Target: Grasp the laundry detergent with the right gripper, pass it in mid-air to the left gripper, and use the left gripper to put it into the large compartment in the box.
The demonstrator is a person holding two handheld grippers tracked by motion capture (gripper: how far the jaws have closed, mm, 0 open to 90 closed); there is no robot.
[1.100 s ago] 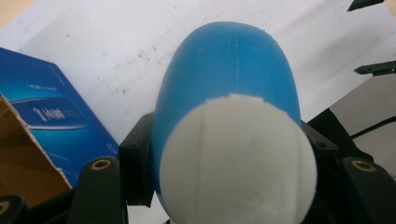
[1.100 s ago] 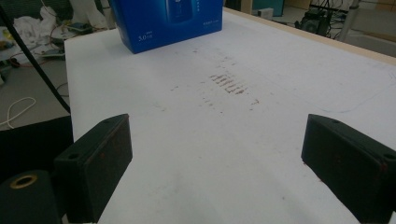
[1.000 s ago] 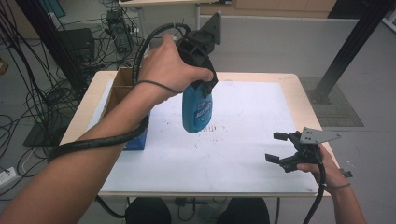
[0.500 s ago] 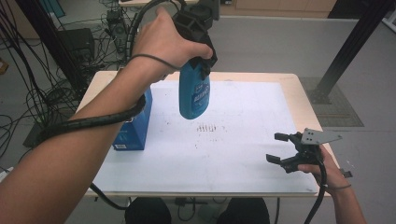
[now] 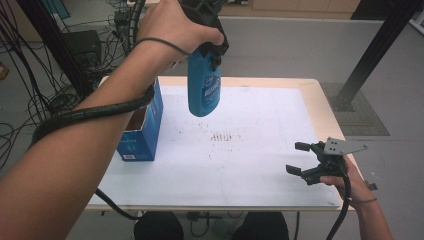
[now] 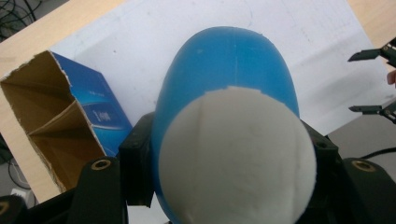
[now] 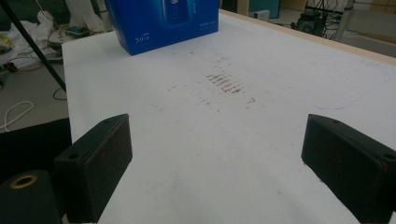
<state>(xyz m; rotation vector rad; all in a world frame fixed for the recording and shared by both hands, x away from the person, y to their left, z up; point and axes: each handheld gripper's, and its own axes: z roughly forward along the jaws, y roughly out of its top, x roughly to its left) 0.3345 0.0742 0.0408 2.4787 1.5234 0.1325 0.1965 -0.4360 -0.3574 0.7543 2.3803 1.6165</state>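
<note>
The left tongs [image 5: 207,37] clamp a blue bottle [image 5: 203,87] near its white cap [image 6: 233,156], holding it upright in the air, well above the white sheet on the bench [image 5: 250,150]. Below and to the bottle's left, an open blue carton [image 5: 142,127] stands on the sheet, its cardboard interior split by a divider. The right tongs [image 5: 300,158] rest low near the bench's right front corner, jaws spread wide with nothing between them. Reddish-brown marks [image 7: 224,84] stain the sheet's middle.
</note>
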